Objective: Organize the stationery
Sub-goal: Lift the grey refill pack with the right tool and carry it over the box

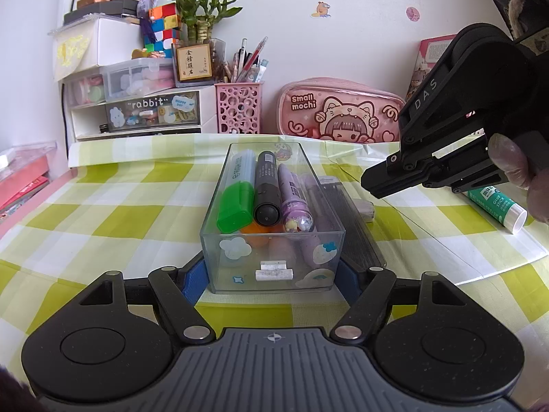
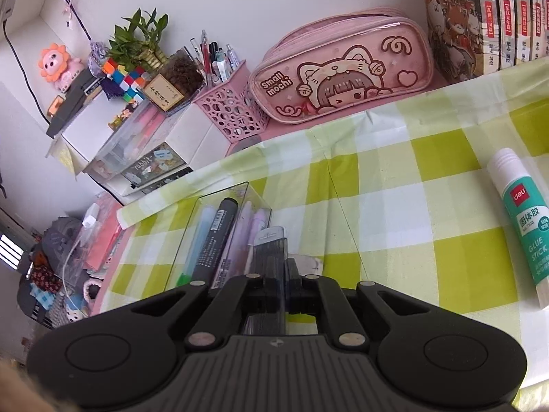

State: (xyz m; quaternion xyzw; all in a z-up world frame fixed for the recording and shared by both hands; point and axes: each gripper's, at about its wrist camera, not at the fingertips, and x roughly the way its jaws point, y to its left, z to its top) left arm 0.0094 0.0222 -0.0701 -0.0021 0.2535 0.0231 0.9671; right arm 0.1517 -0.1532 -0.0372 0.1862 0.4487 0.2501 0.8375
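Note:
A clear plastic box [image 1: 274, 264] holds a green highlighter [image 1: 236, 202], a black marker [image 1: 266, 189] and purple pens [image 1: 295, 202]. My left gripper [image 1: 271, 276] is shut on the box's near end, blue pads on both sides. A dark smoky case [image 1: 357, 226] lies along the box's right side. My right gripper [image 2: 279, 295] is shut on this dark case [image 2: 269, 261], beside the box [image 2: 219, 226]. In the left wrist view the right gripper [image 1: 381, 178] hovers at the right. A green glue stick [image 2: 525, 226] lies on the cloth to the right.
A green checked cloth [image 1: 137, 226] covers the desk. At the back stand a pink pencil pouch [image 1: 339, 110], a pink pen cup [image 1: 238, 108], white drawers [image 1: 137, 113] and a plant [image 1: 199, 17]. Books [image 2: 487, 17] stand at the back right.

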